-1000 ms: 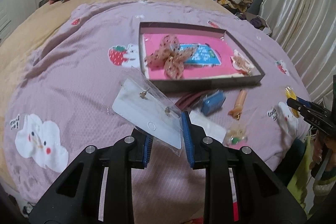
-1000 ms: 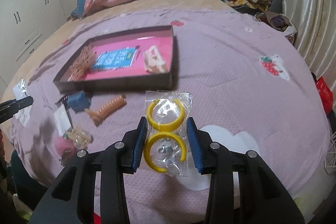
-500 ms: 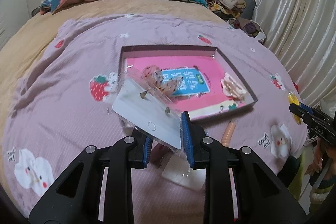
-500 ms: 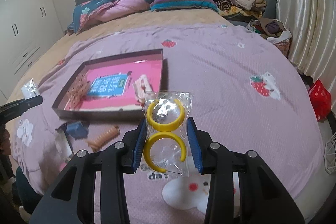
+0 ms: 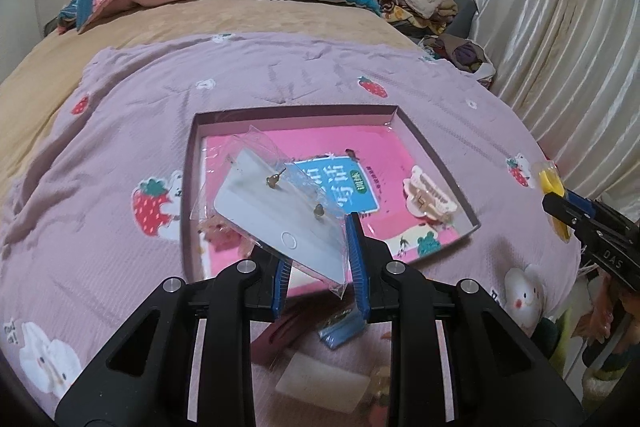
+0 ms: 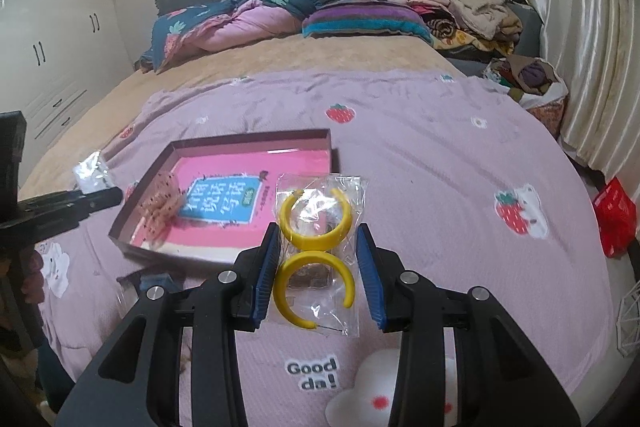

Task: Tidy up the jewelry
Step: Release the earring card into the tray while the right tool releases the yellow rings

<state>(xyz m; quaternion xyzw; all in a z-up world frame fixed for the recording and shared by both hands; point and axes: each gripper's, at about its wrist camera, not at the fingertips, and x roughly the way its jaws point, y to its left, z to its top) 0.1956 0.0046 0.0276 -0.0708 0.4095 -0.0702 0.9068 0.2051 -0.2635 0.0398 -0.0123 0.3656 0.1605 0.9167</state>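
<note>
left gripper (image 5: 318, 259) clenched on the lower corner of a clear bag (image 5: 280, 203) with a white card and two small earrings (image 5: 276, 180), bag tilted up and away from the blue pads, hanging over the near left part of the box (image 5: 440, 163). right gripper (image 6: 318, 271) clamped on a clear packet of yellow hoops (image 6: 316, 247), lower hoop squeezed between the blue pads, upper hoop sticking out past the fingertips, packet held above the purple blanket (image 6: 440, 155) just beside the box's near right corner. box lying open on the blanket, pink inside, with a blue card (image 5: 344, 187) in the middle, a pale hair claw (image 5: 428, 197) at its right side and a dotted mesh bow (image 6: 162, 207) at its left side, the bow mostly hidden behind the bag in the left view. below the left gripper, on the blanket in front of the box, a small blue packet (image 5: 342, 327) and a flat white card (image 5: 324, 385), other bits there too blurred to name. in the left view, right gripper visible at the far right edge, apart from the box.
</note>
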